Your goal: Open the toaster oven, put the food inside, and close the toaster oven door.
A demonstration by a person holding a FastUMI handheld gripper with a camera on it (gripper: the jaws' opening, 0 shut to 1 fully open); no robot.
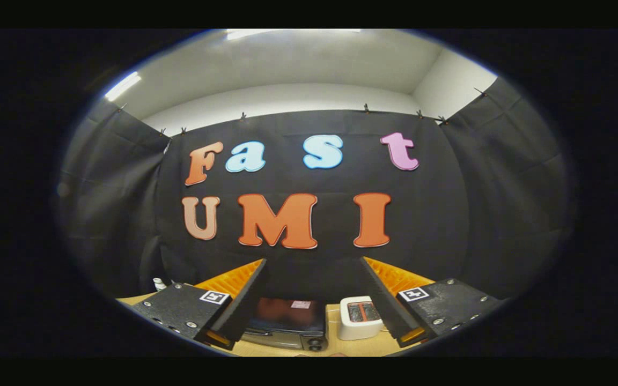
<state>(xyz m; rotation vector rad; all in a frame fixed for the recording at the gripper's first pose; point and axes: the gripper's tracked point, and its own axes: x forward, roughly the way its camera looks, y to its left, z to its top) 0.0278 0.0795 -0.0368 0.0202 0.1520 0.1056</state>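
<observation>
2 tool (313, 300) fingers spread apart; toaster oven (287, 321) and white toaster (360, 317) beyond.

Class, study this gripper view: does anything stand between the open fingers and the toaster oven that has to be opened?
Nothing visible does. The gripper is open and empty, and the toaster oven sits on the table beyond its fingers, framed in the gap. The white toaster stands beside the oven, off that path.

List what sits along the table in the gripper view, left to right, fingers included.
Small white item at the table's edge → left finger → toaster oven → white slot toaster → right finger. The gripper is open, holding nothing.
</observation>
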